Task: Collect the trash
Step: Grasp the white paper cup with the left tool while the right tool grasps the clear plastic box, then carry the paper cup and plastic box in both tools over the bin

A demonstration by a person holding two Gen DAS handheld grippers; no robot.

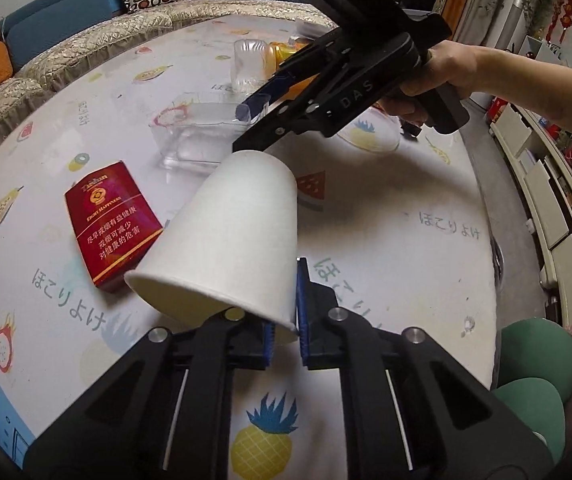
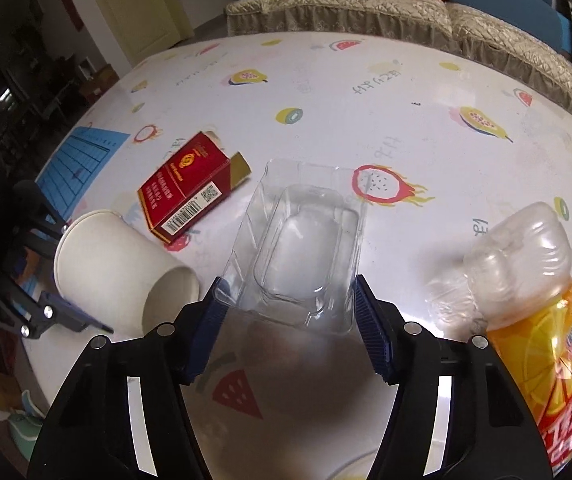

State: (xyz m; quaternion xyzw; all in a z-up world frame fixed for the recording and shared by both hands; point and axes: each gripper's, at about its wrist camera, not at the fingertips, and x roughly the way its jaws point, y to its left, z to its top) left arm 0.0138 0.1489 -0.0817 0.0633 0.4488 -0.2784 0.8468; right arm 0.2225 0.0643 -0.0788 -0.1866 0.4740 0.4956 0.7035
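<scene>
While the left tool pinches the paper cup by its rim for carrying, the right tool hangs wide around the clear plastic tray — likely next pickup.

The paper cup hides part of the red cigarette pack left of the left fingers. Right of the right fingers, the orange-labelled bottle runs off the frame edge, its cap unseen. The clear tray's near edge blurs into shadow.
</scene>
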